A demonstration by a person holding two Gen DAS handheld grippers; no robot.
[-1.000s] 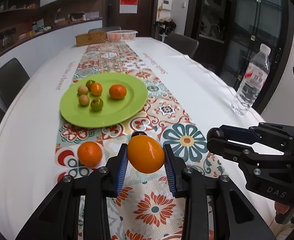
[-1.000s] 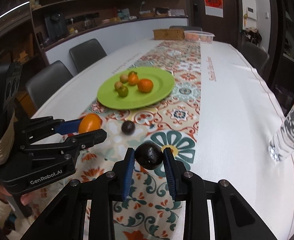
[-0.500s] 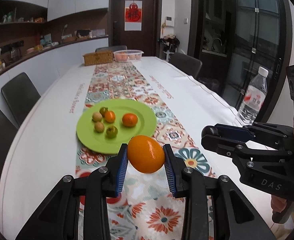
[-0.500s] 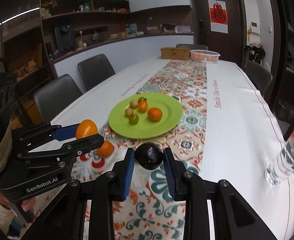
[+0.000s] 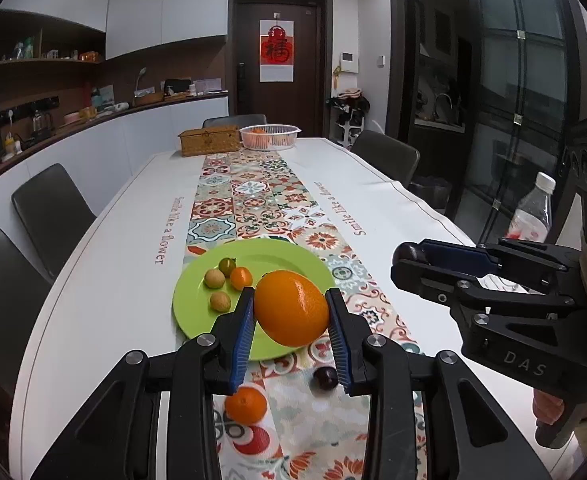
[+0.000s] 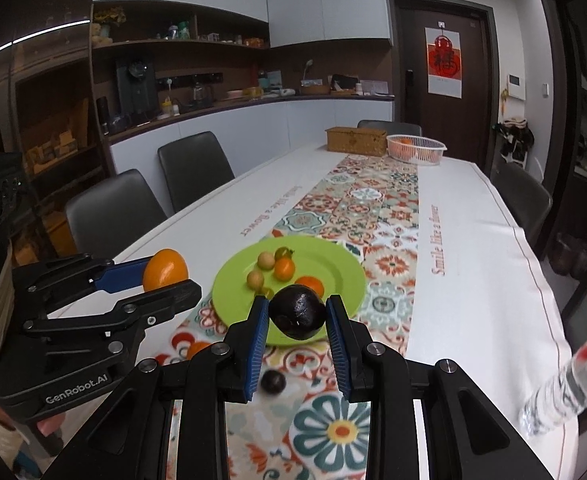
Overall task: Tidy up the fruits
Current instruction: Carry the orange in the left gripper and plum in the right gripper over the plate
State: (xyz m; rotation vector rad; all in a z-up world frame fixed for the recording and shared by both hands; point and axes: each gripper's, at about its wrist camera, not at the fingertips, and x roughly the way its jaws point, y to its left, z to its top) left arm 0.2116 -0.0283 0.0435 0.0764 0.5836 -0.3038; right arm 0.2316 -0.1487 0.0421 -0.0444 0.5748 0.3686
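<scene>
My left gripper [image 5: 289,316] is shut on a large orange [image 5: 291,307], held in the air above the near rim of the green plate [image 5: 277,254]. My right gripper [image 6: 297,318] is shut on a dark round fruit [image 6: 298,311], also lifted in front of the green plate [image 6: 333,268]. The plate holds several small fruits, among them a small orange one [image 5: 240,278] and two tan ones [image 5: 214,279]. On the patterned runner below lie a loose orange [image 5: 246,405] and a small dark fruit [image 5: 325,378]. Each gripper shows at the side of the other's view.
A water bottle [image 5: 533,212] stands near the table's right edge. At the far end sit a wicker box [image 5: 209,141] and a white basket [image 5: 269,136] with fruit. Dark chairs [image 5: 49,208] line both sides of the long white table [image 5: 105,240].
Both grippers have risen with their fruits and tilted up; the plate now sits lower in both views, and more of the room shows.
</scene>
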